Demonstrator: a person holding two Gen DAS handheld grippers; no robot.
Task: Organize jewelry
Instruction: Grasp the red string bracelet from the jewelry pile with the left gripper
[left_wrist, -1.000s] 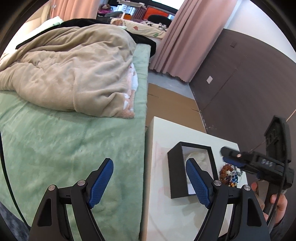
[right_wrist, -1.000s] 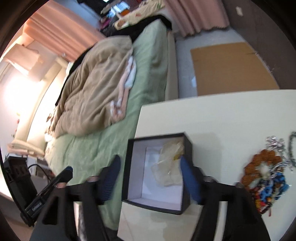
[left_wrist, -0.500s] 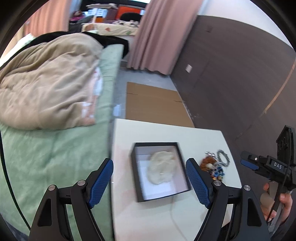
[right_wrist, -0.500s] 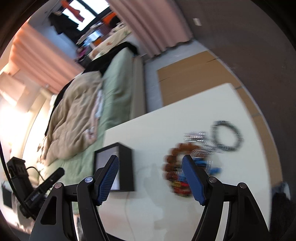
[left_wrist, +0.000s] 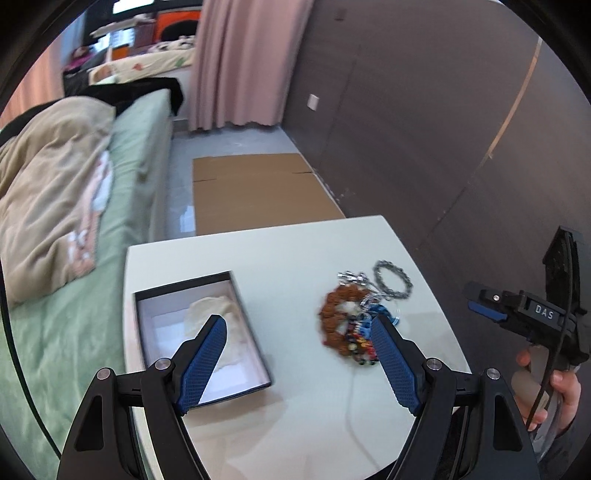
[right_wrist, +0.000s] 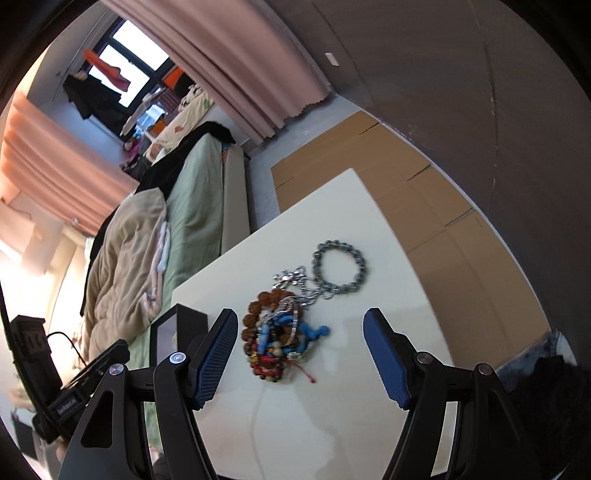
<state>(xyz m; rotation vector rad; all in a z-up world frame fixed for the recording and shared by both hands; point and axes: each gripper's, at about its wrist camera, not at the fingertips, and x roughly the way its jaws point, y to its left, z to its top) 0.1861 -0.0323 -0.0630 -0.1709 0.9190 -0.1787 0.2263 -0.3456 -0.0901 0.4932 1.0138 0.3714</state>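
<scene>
I hold both grippers above a white tabletop (left_wrist: 303, 254) that stands beside a bed (left_wrist: 140, 147) with a green cover.

Left gripper (left_wrist: 299, 332): I have its jaws wide apart with nothing between the blue pads. It hangs over the tabletop, clear of the surface. In its view, the left pad lies in front of the box and the right pad in front of the near edge of the jewelry.

Right gripper (right_wrist: 299, 332): its jaws are also wide apart and empty. It hangs over the tabletop with the jewelry framed between its pads, nearer the left one. I see no contact.

Task items:
- A black box (left_wrist: 201, 336) with a white lining sits open on the left part of the tabletop, next to the bed side. A pale crumpled wad (left_wrist: 216, 314) lies inside it.
- The jewelry pile (right_wrist: 277, 332) lies on the right part of the tabletop, well apart from the box. It holds a brown bead bracelet (left_wrist: 340, 306), blue and mixed-colour beads, and a silver chain.
- A grey bead bracelet (right_wrist: 338, 267) lies flat at the far edge of the pile, touching the silver chain (right_wrist: 295, 282).

A flattened cardboard sheet (left_wrist: 258, 192) lies on the floor beyond the tabletop.
</scene>
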